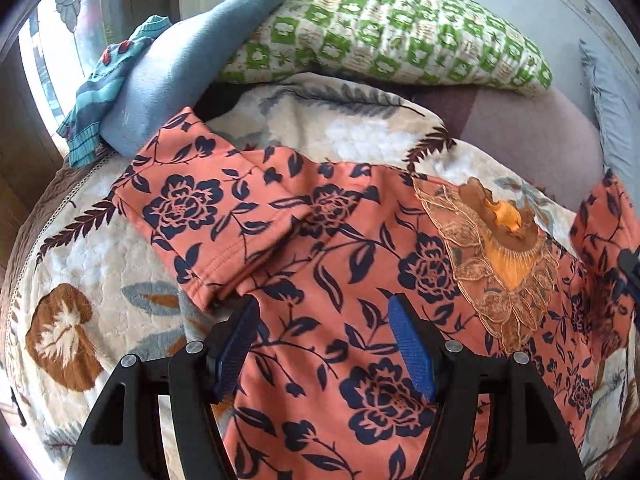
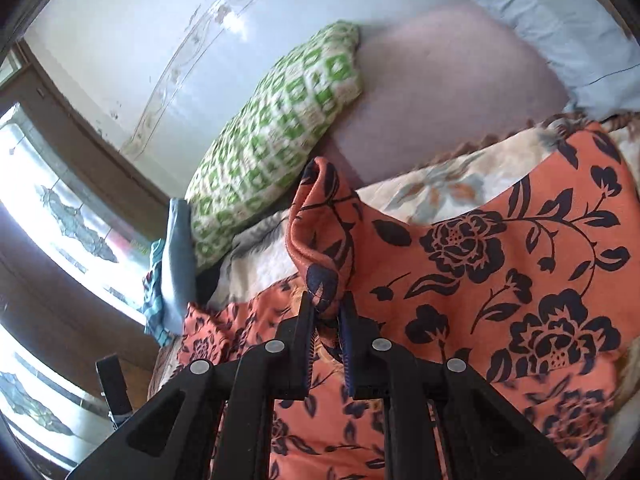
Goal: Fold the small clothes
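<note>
Orange floral knit is pinched between the pads of the right claw [image 2: 327,312], which is closed on a sleeve end [image 2: 320,236] of the garment [image 1: 344,280]; the cuff stands up in a soft peak above the jaws at centre frame. The left claw [image 1: 322,344] stands open above the garment body at lower centre of its view, blue pads [image 1: 412,354] apart, nothing between them and no contact evident. The garment lies spread across the patterned blanket [image 1: 80,280] on the bed, its other sleeve [image 1: 192,216] already folded inward at left centre, a lace-trimmed neckline [image 1: 500,256] at right centre. Judgement: the fabric is light, limp and stretchy; it will drape and sag from any single grip and will not hold a crease unaided. It does not look slippery. Best purchase is on hemmed edges, such as cuff, shoulder seam or bottom hem, rather than mid-panel, and away from the lace, which looks delicate. Beyond it, a green checked pillow [image 1: 392,36] and a blue cloth [image 1: 192,64] occupy the upper frame.
</note>
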`<state>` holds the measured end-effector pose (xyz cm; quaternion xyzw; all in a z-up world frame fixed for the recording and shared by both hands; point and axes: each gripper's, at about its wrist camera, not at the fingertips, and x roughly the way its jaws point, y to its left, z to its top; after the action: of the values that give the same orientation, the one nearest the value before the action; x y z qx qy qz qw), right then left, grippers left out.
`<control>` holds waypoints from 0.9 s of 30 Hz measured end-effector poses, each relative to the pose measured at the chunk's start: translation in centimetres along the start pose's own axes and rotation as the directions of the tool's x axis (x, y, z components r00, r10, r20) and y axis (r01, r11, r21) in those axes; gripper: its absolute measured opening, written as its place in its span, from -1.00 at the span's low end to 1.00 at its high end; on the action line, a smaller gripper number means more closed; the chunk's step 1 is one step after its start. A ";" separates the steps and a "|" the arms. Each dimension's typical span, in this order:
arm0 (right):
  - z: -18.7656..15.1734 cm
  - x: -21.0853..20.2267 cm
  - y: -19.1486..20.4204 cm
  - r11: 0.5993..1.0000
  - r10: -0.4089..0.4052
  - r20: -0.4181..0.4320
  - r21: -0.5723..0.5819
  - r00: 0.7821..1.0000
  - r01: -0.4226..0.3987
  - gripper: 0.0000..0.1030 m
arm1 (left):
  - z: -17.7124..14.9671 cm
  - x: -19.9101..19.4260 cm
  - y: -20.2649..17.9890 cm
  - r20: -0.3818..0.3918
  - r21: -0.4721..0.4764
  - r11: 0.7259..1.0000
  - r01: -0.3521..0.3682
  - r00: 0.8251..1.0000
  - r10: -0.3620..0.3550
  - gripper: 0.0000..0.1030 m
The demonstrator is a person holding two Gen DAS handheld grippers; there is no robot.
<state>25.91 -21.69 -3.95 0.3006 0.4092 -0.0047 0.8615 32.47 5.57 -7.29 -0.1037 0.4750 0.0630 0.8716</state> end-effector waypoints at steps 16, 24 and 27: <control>-9.7 12.3 6.7 0.996 -0.007 -0.319 -0.083 0.948 -0.020 -0.46 | 1.0 1.5 6.2 0.041 -0.144 0.989 0.032 0.999 -0.027 0.29; -8.2 -0.7 -7.1 0.974 -0.069 -0.082 0.208 0.994 0.085 -0.06 | -0.1 2.4 2.3 -0.018 -0.018 0.996 0.083 0.996 -0.083 0.32; -8.6 -3.7 -15.1 0.884 -0.093 -0.030 0.457 0.995 0.096 -0.06 | -0.7 3.4 0.4 -0.067 0.031 0.998 0.061 0.996 -0.058 0.33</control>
<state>13.57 -30.40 -13.28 0.4746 0.4141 -0.1417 0.7637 33.60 5.82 -10.55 -0.1056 0.5013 0.0257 0.8584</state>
